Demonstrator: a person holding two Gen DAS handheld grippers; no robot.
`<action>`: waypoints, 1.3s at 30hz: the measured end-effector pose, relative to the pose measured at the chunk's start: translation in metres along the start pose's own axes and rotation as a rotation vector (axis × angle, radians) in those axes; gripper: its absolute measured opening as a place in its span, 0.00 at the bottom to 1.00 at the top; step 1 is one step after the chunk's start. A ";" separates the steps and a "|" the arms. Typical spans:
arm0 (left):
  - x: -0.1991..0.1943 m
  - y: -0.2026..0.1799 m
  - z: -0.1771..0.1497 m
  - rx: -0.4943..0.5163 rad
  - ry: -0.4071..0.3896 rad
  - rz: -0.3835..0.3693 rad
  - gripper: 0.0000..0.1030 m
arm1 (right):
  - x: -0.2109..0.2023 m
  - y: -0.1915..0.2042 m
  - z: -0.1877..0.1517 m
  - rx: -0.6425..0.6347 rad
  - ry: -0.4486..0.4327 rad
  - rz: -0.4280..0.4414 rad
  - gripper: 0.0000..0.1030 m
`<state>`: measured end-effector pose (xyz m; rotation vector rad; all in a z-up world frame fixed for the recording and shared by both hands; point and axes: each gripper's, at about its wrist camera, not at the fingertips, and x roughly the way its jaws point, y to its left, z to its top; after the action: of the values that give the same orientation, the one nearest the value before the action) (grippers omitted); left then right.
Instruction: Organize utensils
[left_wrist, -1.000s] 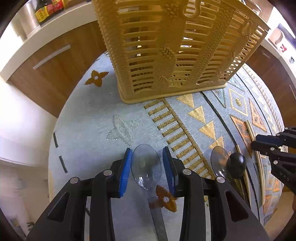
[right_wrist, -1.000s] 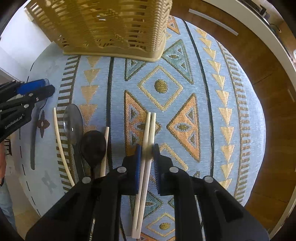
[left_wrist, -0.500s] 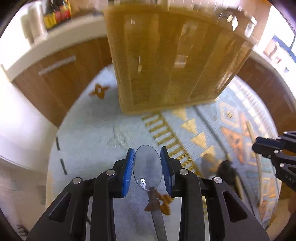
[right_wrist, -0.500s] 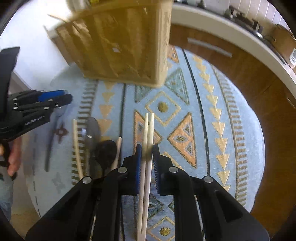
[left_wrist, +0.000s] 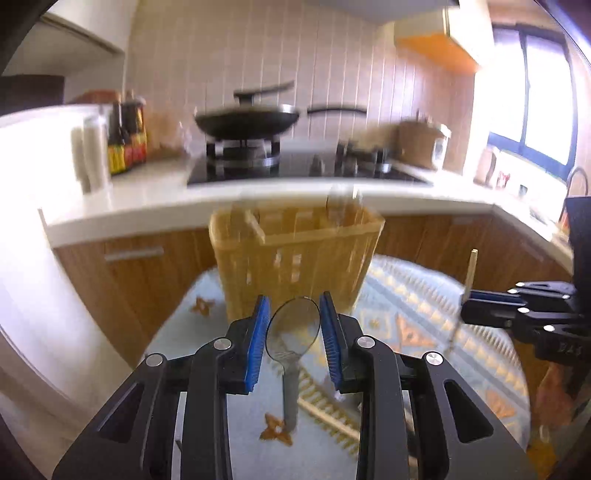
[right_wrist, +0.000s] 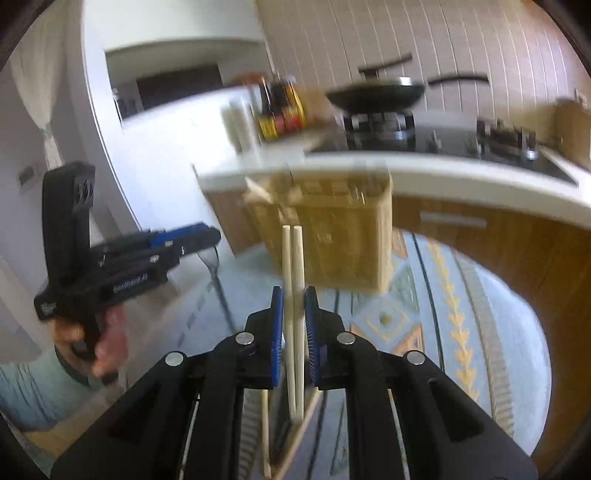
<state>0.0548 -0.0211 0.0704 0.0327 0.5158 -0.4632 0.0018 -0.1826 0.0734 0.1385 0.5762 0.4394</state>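
Utensils are held in both tongs, lifted clear of the patterned cloth (left_wrist: 424, 295) that covers the counter. The left tongs (left_wrist: 291, 332) are partly closed, their blue pads pressing either side of the bowl of a clear plastic spoon (left_wrist: 293, 328). The spoon's handle runs back toward the camera, so its long axis lies along the fingers, bowl forward. The right tongs (right_wrist: 293, 321) are closed nearly all the way on a pair of pale chopsticks (right_wrist: 293, 266). The chopsticks also lie along the fingers, with their tips pointing ahead and upward.

The yellow slatted basket (left_wrist: 295, 258) stands on the cloth straight ahead of both tongs and a little beyond them, its open top higher than the spoon bowl in the left view. In both views the basket sits near the centre, so neither hand looks clearly nearer to it. Each utensil would probably have to rise over the rim and then tip downward, long axis upright, to drop in. Some thin items seem to stand in the basket already, but blur hides what they are.

More chopsticks and a dark utensil lie on the cloth beneath the right tongs, too blurred to count.

Writing: the side of the left tongs (right_wrist: 129, 273), seen from the right camera, bears white lettering that is too smeared to read. The bottles (left_wrist: 125, 140) on the kitchen worktop carry yellow and red labels, also unreadable.
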 end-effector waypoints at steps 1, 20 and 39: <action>-0.005 -0.001 0.005 -0.014 -0.027 -0.004 0.25 | -0.005 0.004 0.010 -0.004 -0.034 0.004 0.10; -0.009 0.009 0.121 -0.092 -0.303 -0.050 0.25 | -0.009 -0.006 0.139 -0.022 -0.206 -0.056 0.08; -0.012 0.040 0.116 -0.099 -0.299 -0.062 0.25 | 0.167 0.007 0.001 -0.356 0.469 -0.059 0.39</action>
<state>0.1175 0.0024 0.1742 -0.1461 0.2461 -0.4924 0.1250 -0.1033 -0.0067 -0.3305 0.9479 0.5134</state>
